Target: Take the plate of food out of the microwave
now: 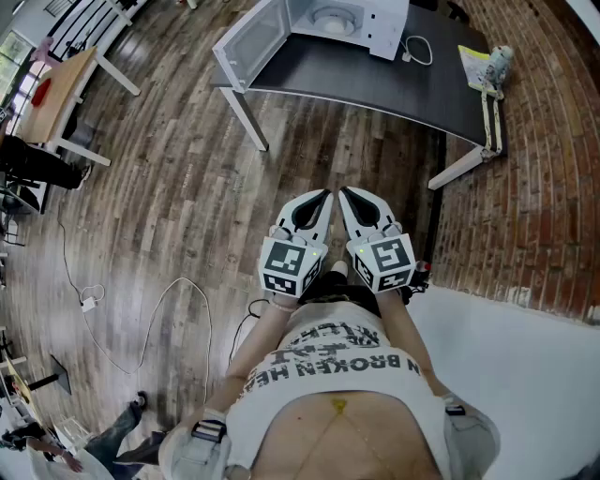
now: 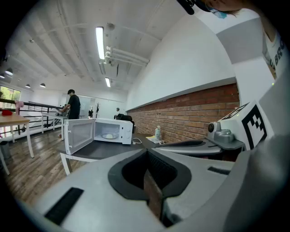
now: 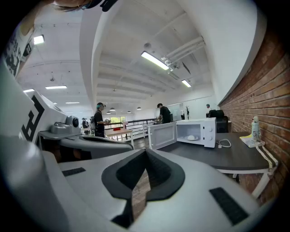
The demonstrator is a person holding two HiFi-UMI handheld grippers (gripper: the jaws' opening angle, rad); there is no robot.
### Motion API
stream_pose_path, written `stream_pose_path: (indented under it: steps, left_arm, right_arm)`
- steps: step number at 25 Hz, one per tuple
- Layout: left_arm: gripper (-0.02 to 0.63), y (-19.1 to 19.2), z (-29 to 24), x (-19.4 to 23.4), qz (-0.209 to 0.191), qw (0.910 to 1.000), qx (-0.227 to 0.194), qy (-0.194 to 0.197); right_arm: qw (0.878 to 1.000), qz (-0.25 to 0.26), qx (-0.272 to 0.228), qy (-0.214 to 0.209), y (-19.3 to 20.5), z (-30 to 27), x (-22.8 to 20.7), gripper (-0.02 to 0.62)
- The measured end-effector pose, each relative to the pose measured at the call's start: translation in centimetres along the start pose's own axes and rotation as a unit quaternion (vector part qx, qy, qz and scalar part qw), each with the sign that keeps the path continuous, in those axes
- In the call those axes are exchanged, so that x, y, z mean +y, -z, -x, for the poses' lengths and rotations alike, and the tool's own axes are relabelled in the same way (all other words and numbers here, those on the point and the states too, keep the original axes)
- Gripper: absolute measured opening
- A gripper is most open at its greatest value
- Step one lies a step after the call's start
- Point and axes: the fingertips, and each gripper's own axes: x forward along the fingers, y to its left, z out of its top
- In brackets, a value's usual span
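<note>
Left gripper (image 1: pixel 322 197) and right gripper (image 1: pixel 343 193) are held clenched and empty, side by side, well apart from the open microwave (image 1: pixel 380 23); the plate of food (image 1: pixel 330 16) is seen inside.

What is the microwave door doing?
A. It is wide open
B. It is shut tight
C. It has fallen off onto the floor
A: the door is swung out wide from the microwave, so you can see right in to the plate of food sitting inside.
</note>
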Motion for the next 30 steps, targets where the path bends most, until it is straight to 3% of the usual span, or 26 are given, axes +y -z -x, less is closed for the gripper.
stream_pose_path:
  steps: [5, 10, 15, 22, 30]
  left_arm:
    - [0.006, 0.1, -1.3, -0.7, 0.008, 1.0000, 0.002, -0.003]
    - [0.006, 0.2, -1.9, -1.1, -0.009, 0.9999, 0.000, -0.014]
    - [0.006, 0.3, -2.6, -0.3, 0.007, 0.9998, -0.007, -0.019]
    - [0.006, -0.4, -4.8, 3.3, 0.008, 0.9998, -0.007, -0.015]
    - [0.006, -2.0, -9.4, 9.3, -0.004, 0.9997, 0.003, 0.023]
  right_arm:
    - [0.999, -0.026, -0.012, -0.018, 0.0, 0.4, -1.4, 0.008]
    - [0.999, -0.040, -0.010, -0.019, 0.8, 0.7, -2.7, 0.009]
    - [0.999, -0.038, -0.003, -0.014, 1.2, -0.2, -3.6, 0.009]
    - [1.000, -0.026, 0.003, -0.009, 0.6, -4.3, -4.8, 0.009]
    - [1.000, -0.022, 0.005, 0.022, -1.0, -11.1, -7.7, 0.009]
